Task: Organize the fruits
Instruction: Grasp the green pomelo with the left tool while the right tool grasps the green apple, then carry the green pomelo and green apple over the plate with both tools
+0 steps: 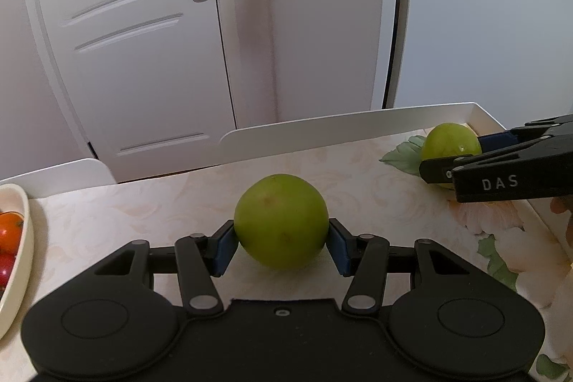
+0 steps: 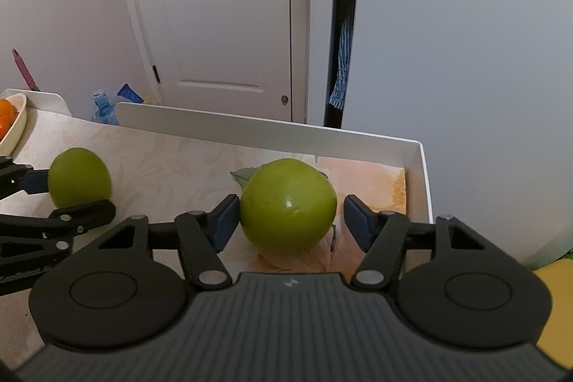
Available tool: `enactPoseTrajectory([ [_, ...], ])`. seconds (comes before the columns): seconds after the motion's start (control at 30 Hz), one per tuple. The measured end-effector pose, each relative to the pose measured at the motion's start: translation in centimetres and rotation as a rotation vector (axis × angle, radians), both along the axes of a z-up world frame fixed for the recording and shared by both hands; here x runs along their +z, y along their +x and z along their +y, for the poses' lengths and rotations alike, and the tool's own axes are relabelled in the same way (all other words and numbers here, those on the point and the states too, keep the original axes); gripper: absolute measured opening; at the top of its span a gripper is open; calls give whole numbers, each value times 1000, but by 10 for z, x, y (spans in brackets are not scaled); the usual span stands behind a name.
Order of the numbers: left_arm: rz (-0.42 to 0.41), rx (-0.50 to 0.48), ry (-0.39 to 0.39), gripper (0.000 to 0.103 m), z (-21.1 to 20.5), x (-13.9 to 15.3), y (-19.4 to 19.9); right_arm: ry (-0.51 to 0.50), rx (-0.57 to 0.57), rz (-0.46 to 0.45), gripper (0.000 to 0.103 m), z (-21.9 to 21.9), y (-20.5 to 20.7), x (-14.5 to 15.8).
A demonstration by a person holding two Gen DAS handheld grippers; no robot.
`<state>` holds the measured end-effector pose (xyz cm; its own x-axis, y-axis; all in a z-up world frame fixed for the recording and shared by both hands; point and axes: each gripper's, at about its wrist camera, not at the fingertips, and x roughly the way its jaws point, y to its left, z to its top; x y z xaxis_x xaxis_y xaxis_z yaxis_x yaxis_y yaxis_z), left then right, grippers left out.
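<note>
My left gripper [image 1: 281, 244] is shut on a green round fruit [image 1: 281, 221], both blue pads pressed against its sides, low over the table. That fruit also shows in the right wrist view [image 2: 77, 177]. My right gripper [image 2: 290, 219] is open around a second green fruit [image 2: 288, 203] that rests on the table; the left pad touches it and the right pad stands clear of it. This second fruit shows in the left wrist view [image 1: 449, 145] near the far right corner, with the right gripper's fingers [image 1: 501, 167] on either side.
A cream bowl [image 1: 25, 238] with orange and red fruits sits at the table's left edge, also in the right wrist view [image 2: 16, 124]. A low white wall [image 2: 250, 127] rims the table's far and right sides. A white door stands behind.
</note>
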<state>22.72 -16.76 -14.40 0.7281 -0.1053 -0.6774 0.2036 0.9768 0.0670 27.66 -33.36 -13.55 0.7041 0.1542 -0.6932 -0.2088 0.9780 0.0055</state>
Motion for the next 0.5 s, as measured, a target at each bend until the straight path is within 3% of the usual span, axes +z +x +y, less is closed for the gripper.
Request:
enactPoseTrajectory([
  [0.23,-14,23,-12,58,8,10,-11,7,8,9,72,4,-2,4],
  [0.5,-47,67,-24,58,23,31,-29,15,66,-21,72,24,-14,27],
])
